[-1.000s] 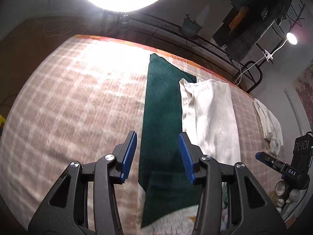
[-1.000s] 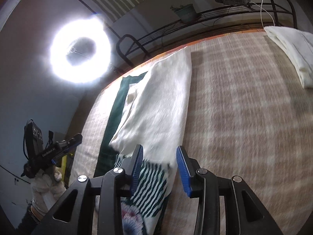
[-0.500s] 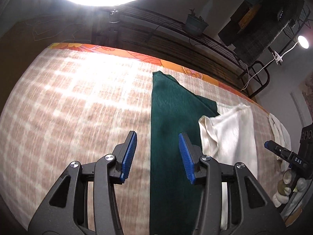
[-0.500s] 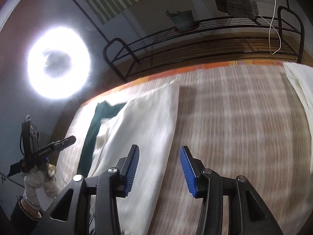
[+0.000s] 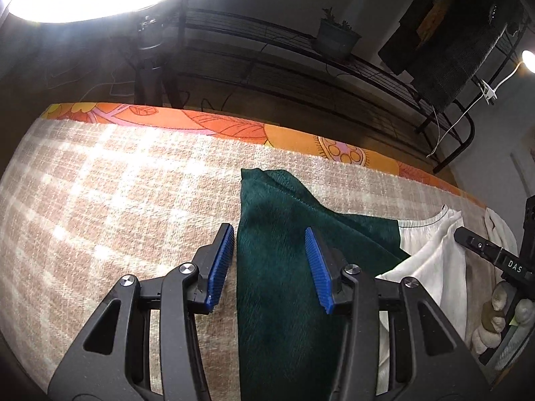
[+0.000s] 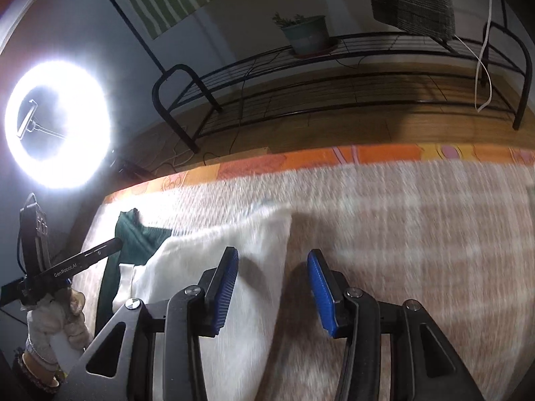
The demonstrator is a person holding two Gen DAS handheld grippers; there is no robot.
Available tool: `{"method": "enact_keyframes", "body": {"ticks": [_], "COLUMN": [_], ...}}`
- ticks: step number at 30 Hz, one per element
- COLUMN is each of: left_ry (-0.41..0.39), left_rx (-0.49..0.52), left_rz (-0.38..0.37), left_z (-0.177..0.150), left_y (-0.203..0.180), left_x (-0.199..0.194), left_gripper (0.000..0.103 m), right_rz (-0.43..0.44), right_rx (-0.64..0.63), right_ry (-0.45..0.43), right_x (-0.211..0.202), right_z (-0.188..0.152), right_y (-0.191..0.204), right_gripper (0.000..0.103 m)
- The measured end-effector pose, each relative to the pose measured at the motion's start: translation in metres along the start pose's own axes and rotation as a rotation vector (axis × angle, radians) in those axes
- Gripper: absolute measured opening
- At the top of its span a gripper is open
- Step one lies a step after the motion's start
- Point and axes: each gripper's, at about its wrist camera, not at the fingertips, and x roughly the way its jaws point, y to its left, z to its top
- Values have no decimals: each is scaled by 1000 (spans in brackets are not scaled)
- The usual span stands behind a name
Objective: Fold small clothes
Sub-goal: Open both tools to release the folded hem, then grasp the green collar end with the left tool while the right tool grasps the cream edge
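left claw: my left gripper [image 5: 269, 264] is spread wide with nothing in it, hanging over the left edge of the green cloth [image 5: 284, 267]; one blue pad looks to be over the blanket, the other over the green

right claw: right gripper [image 6: 272, 284] is also apart and empty, sitting over the right edge of the white garment [image 6: 214, 267]. That view is smeared, so I can't tell if a pad is touching fabric

where the clothes are: green cloth lies long and flat on the checked blanket [image 5: 100, 217], with the white garment overlapping its right side. Far corner of the green one is a bit humped

how I'd do it: my guess is I'm lining up on the far corners. I'd go low, pinch only the top layer at each edge, close both at the same height, then lift together so the fold stays straight

what's around: ring light [image 6: 57, 127] glaring to the left, black metal rack [image 6: 334, 83] with a potted plant [image 6: 306, 33] behind, another pale cloth [image 5: 500, 230] off to the right

in the way: nothing really blocks me; the risk is snagging the blanket along with the edge
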Motion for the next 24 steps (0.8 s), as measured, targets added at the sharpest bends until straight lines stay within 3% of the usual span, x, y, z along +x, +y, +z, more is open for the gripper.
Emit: {"method": "enact_keyframes", "body": {"ticks": [1, 3, 4, 5, 6, 9, 24], "left_ry": [-6, -16, -19, -14, -14, -22, -122], "left_rx": [10, 27, 39, 51, 60, 63, 89], "left_rz": [3, 17, 24, 27, 29, 17, -60], "left_z": [1, 1, 2, 3, 2, 2, -11], "left_y": [-3, -8, -11, -13, -15, -18, -24], "left_x": [2, 5, 6, 8, 9, 8, -71], "left_gripper": [45, 40, 32, 12, 3, 1, 0], "right_rz": [-2, 7, 15, 15, 20, 25, 92], "right_rx": [-5, -11, -14, -21, -29, -49, -111], "right_ry": [-1, -1, 3, 3, 6, 4, -87], "right_x": [1, 5, 8, 10, 11, 11, -55], "right_z": [1, 3, 3, 3, 2, 1, -6], "right_y": [1, 4, 5, 7, 10, 16, 49], "right_gripper": [45, 30, 26, 18, 10, 1, 0]}}
